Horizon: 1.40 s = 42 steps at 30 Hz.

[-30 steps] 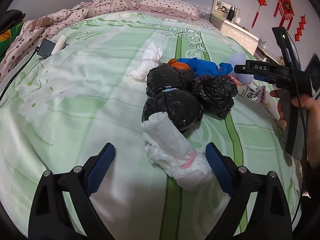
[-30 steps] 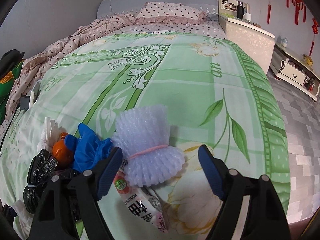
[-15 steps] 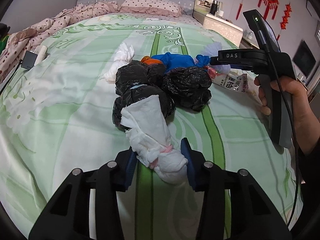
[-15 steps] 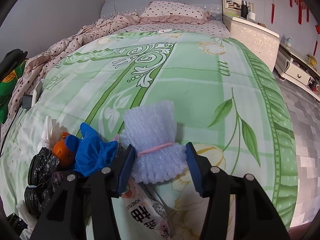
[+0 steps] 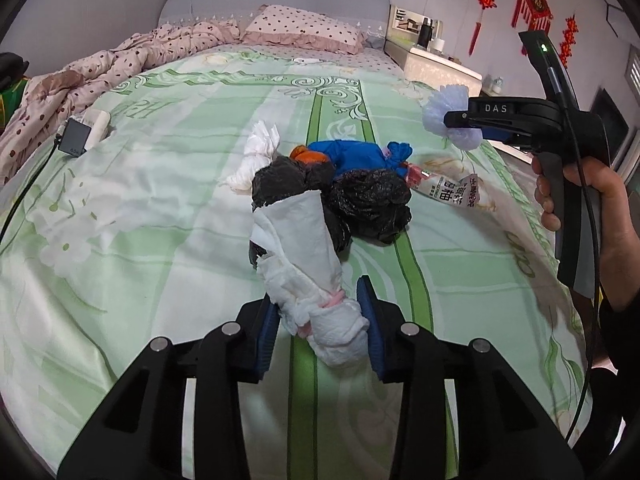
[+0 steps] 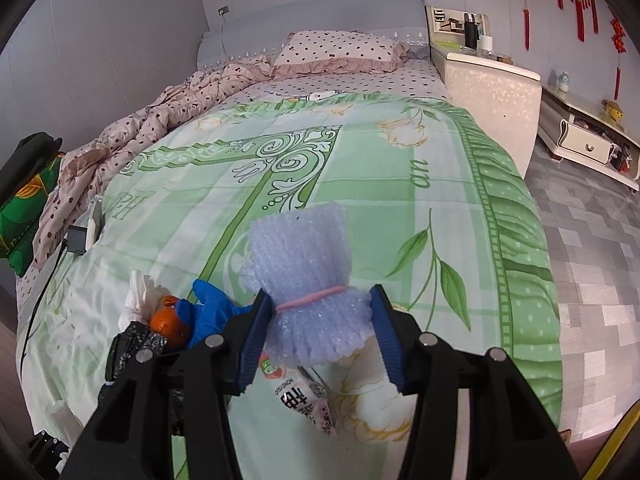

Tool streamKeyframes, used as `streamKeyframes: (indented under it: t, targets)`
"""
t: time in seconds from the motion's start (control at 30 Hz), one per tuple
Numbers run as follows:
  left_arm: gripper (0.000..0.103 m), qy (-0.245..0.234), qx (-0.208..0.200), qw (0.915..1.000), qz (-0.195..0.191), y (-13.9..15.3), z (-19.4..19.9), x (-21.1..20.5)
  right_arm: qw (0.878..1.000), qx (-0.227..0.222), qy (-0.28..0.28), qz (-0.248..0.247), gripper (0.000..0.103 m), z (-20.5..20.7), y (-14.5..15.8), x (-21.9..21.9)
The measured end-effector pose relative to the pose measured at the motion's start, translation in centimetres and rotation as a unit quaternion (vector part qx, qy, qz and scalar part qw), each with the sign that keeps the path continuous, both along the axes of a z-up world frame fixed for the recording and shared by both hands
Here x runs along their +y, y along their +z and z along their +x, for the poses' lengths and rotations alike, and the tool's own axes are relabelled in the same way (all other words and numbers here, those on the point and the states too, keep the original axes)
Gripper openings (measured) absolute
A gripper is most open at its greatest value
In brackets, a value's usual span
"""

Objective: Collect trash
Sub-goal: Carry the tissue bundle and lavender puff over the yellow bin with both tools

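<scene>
My left gripper (image 5: 320, 322) is shut on a white tissue bundle (image 5: 308, 264) tied with a pink band, lifted off the green bedspread (image 5: 160, 208). My right gripper (image 6: 318, 324) is shut on a pale purple foam net bundle (image 6: 304, 276), also tied with a pink band and held above the bed; it shows in the left wrist view (image 5: 450, 114). On the bed lie black plastic bags (image 5: 368, 204), a blue glove (image 5: 356, 154), an orange peel (image 5: 306, 155), a white knotted tissue (image 5: 256, 156) and a printed snack wrapper (image 5: 448, 190).
A dark charger with cable (image 5: 74, 140) lies at the bed's left side. A rumpled dotted quilt (image 5: 96, 76) and pillow (image 5: 308, 28) lie at the head. A white nightstand (image 6: 484, 92) stands right of the bed, with grey floor (image 6: 592, 248) beyond.
Both grippers went from open to shut on their bundles, then lifted them off the bed. The left holds the tissue bundle, the right the foam net.
</scene>
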<state>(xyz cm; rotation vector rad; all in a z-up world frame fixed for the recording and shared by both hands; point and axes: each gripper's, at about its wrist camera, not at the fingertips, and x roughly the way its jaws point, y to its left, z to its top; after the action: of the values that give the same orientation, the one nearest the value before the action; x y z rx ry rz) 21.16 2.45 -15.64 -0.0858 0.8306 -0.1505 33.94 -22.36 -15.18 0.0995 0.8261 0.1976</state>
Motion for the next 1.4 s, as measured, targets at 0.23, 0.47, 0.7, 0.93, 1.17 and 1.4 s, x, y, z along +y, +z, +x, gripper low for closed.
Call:
streamKeyframes:
  t: [0.23, 0.47, 0.7, 0.93, 1.17, 1.4]
  targets:
    - [0.036, 0.020, -0.026, 0.9994, 0.005, 3.3, -1.3, 0.9, 1.000, -0.016, -0.003, 0.019, 0.047, -3.3, 3.2, -0.8]
    - [0.036, 0.030, -0.045, 0.9985, -0.004, 6.3, -2.8, 1.1, 0.999, -0.033, -0.011, 0.027, 0.047, -7.2, 6.4, -2.3]
    - [0.036, 0.024, -0.069, 0.9973, -0.006, 9.4, -4.2, 0.3, 0.997, -0.066, -0.020, 0.036, 0.048, -11.3, 10.5, -4.4]
    - [0.036, 0.008, -0.093, 0.9956, -0.014, 13.0, -4.7, -2.2, 0.993, -0.098, -0.040, 0.042, 0.048, -14.9, 14.8, -7.1]
    - [0.036, -0.021, -0.117, 0.9928, -0.019, 16.9, -5.2, -5.8, 0.988, -0.131, -0.072, 0.036, 0.048, -18.4, 18.4, -10.5]
    - [0.036, -0.068, -0.141, 0.9874, -0.022, 20.5, -5.7, -11.3, 0.980, -0.159, -0.112, 0.031, 0.049, -21.6, 21.1, -15.0]
